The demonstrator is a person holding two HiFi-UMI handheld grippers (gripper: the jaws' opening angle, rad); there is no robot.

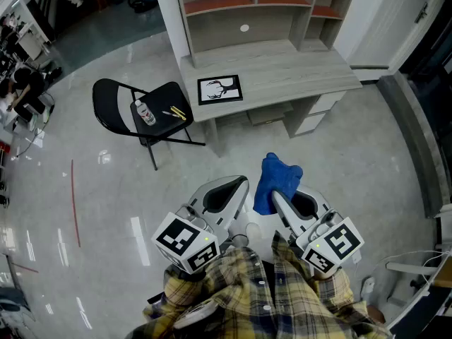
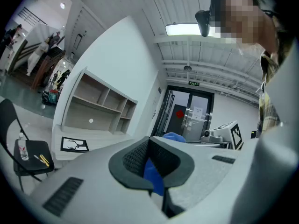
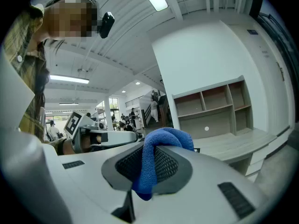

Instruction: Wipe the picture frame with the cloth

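Wiping hasn't started yet imo: the right gripper (image 1: 280, 196) has its jaws clamped on the blue cloth (image 1: 277, 177), and the left gripper (image 1: 237, 185) jaws are closed, looks like on nothing. The picture frame (image 1: 219, 89) lies flat on the surface (image 1: 296, 68), well apart from both.

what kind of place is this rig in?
Probably an open lab or workshop hall: pale wooden desk with shelf hutch, black folding chair on glossy grey floor, people at cluttered workstations far left.

Bright, even overhead strip lights (image 2: 186, 29); glare streaks on glossy floor (image 1: 134, 239); gripper views fisheye-warped, dark corners.
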